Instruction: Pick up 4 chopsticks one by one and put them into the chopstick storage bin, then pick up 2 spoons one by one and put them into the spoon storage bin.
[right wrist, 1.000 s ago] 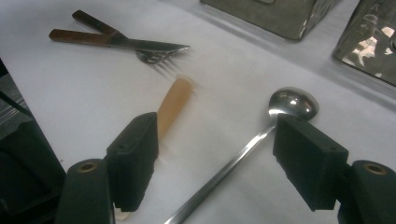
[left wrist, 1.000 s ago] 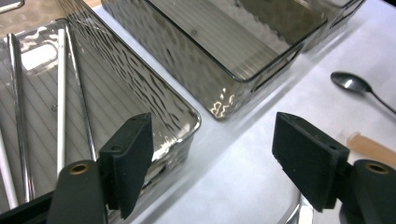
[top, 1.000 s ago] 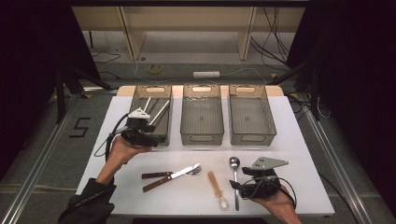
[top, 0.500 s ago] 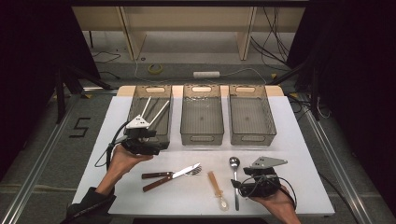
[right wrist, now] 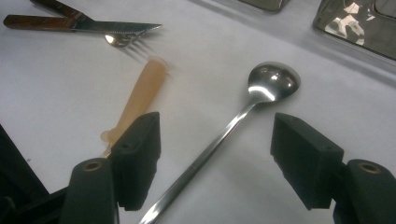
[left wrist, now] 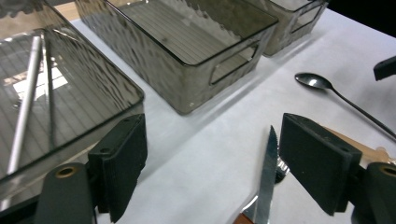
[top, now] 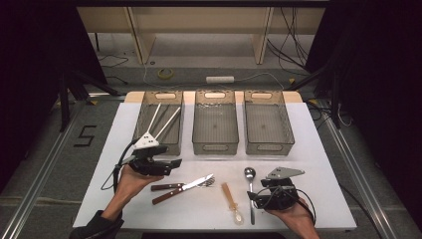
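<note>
**One numeral marked on the floor**

A single dark figure "5" [top: 85, 135] can be read in the high view. It is marked on the grey floor [top: 45, 149] just off the left edge of the desk [top: 308, 164], level with its far half. No other text, label, brand or sign can be made out on anything else seen.

Knife [left wrist: 266, 186] handle beyond bottom edge
</note>
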Motion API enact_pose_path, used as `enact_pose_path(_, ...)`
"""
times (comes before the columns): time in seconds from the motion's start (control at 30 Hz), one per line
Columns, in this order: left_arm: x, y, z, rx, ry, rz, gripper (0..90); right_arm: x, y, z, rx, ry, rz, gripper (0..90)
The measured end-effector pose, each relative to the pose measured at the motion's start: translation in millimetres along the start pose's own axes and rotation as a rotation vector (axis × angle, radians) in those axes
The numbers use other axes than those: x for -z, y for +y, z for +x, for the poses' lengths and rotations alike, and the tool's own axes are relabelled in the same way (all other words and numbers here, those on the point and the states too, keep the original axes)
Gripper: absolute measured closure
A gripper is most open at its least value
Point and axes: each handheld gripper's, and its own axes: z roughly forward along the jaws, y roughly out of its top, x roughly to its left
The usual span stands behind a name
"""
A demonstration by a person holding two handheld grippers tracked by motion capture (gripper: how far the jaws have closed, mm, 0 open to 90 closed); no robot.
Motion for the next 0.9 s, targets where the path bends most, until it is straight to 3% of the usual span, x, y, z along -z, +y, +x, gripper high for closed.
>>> enact_pose_path(0.33, 6.5, -8.5, -10.1, -0.004, -0.013, -0.034, 20.3, -2.6, -0.4, 0.2, -0.007, -0.013, 0.024, 36.0)
enact_pose_path(0.5, 4.1, -8.8, -12.2, 0.001, -0.018, -0.034, 20.3, -4.3, -0.4, -0.8, -0.033, -0.034, 0.039, 39.0)
enact_pose_path(0.73, 3.6, -10.0, -19.5, -0.052, -0.011, -0.020, 20.1, -6.8, -0.8, 1.5, -0.047, -0.073, 0.064, 43.2)
enact_pose_path(0.9, 5.2, -10.3, -21.9, -0.054, -0.021, -0.020, 20.0, -10.8, -2.5, 8.4, -0.060, -0.075, 0.085, 46.1)
